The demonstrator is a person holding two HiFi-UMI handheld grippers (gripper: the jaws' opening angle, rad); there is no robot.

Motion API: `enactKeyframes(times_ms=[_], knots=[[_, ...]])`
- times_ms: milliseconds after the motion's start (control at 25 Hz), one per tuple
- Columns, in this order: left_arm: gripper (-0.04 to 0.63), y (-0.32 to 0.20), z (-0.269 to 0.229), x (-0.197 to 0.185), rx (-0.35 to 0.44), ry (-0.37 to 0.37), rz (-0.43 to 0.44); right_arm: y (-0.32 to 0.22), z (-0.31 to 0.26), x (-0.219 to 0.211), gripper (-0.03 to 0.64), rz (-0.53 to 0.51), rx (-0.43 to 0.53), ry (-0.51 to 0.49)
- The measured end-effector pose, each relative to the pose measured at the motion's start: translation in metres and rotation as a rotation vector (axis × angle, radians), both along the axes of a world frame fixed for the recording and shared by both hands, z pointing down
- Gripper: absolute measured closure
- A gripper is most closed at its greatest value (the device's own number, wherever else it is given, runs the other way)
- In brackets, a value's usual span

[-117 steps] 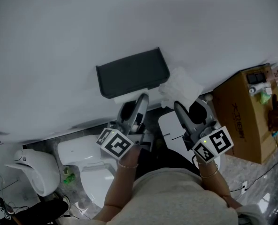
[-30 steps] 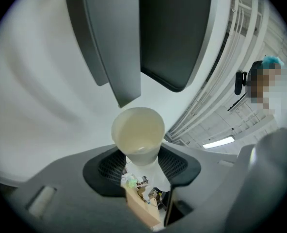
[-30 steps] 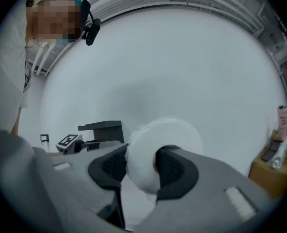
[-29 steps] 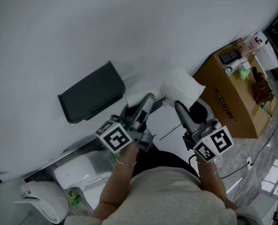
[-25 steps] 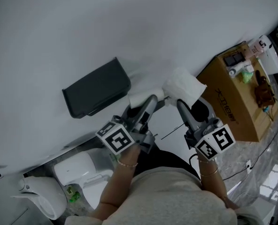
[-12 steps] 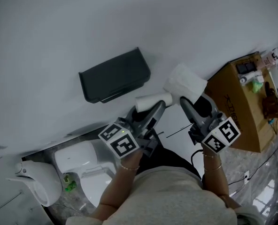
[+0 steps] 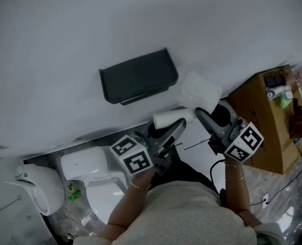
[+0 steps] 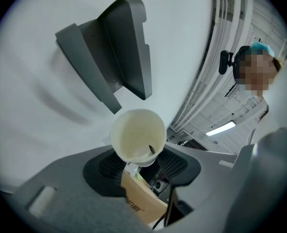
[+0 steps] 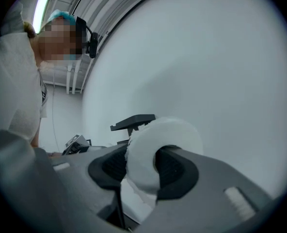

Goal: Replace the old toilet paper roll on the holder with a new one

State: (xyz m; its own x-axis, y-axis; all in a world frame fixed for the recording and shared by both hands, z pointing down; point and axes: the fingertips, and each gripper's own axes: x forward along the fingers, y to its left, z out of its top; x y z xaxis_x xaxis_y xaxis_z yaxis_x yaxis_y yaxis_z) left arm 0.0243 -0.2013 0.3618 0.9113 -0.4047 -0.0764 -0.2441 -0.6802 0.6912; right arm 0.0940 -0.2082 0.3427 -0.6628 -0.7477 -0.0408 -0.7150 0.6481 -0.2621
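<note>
A dark grey holder (image 7: 138, 75) hangs on the white wall, and it also shows in the left gripper view as the holder (image 8: 109, 57). My left gripper (image 7: 174, 124) is shut on an empty cream cardboard tube (image 7: 170, 117), held below and to the right of the holder. In the left gripper view the tube (image 8: 137, 136) faces me end-on between the jaws of the left gripper (image 8: 141, 161). My right gripper (image 7: 202, 112) is shut on a full white toilet paper roll (image 7: 198, 90), right of the holder. That roll (image 9: 158, 144) sits between the jaws of the right gripper (image 9: 151, 169).
A white toilet (image 7: 97, 180) stands below the holder at the left. A brown cardboard box (image 7: 266, 119) with small items on top is at the right. A white rounded fixture (image 7: 36, 185) sits at the far left. The person's body fills the lower middle.
The left gripper has carried the tube down and to the right, away from the holder's edge. The right gripper has swung with the roll. The view has shifted, so the holder sits further right.
</note>
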Motion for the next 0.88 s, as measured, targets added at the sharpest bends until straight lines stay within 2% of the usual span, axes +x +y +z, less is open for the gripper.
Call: enactKeyframes(times_ms=[240, 600, 880], knots=[[0.399, -0.001, -0.006, -0.01, 0.022, 0.013, -0.034, -0.004, -0.005, -0.008, 0.462, -0.101, 0.043, -0.066], [0.399, 0.0, -0.008, -0.019, 0.035, 0.015, -0.071, -0.007, 0.006, -0.013, 0.462, -0.179, 0.021, -0.208], [0.4, -0.008, -0.008, -0.056, 0.03, 0.037, -0.096, -0.019, 0.006, -0.051, 0.462, -0.237, 0.021, -0.218]])
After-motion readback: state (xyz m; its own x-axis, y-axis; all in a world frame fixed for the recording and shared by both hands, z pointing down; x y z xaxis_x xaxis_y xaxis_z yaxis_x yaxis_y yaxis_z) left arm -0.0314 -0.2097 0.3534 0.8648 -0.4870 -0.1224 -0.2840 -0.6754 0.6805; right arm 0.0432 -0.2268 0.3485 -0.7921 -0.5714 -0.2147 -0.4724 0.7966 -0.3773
